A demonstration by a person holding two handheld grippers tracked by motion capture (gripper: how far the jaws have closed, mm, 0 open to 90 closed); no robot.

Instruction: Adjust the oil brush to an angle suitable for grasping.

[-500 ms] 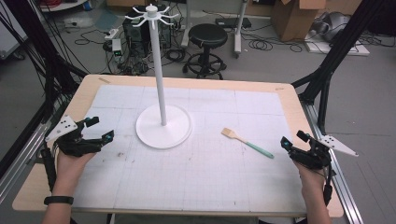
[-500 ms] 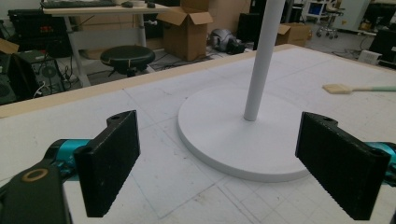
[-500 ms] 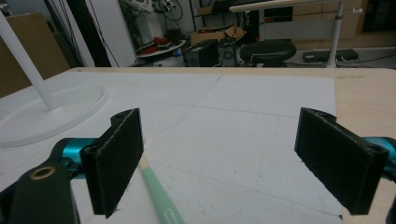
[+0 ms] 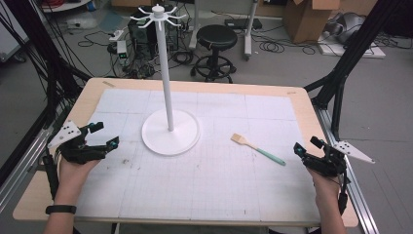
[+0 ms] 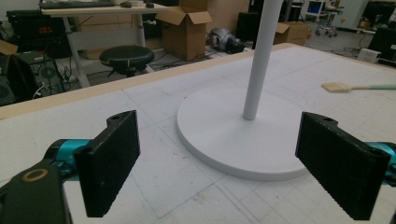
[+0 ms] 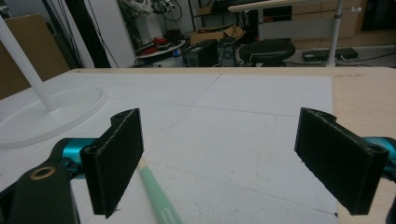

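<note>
A white stand (image 4: 169, 127) with a round base, a tall pole and hooked arms on top sits at the middle of the mat; its base (image 5: 233, 135) lies just ahead of my left gripper. A spatula (image 4: 257, 149) with a wooden blade and mint-green handle lies to the right of the stand; the blade (image 5: 337, 87) shows far right, and the handle (image 6: 156, 196) runs beside my right gripper's left jaw. My left gripper (image 4: 105, 135) rests at the table's left, open and empty. At the right edge, my right gripper (image 4: 306, 147) is open and empty.
A white gridded mat (image 4: 204, 185) covers the wooden table (image 4: 311, 105). Black frame legs stand at both back corners. Behind the table are a black stool (image 4: 216, 36), cardboard boxes and cables on the floor.
</note>
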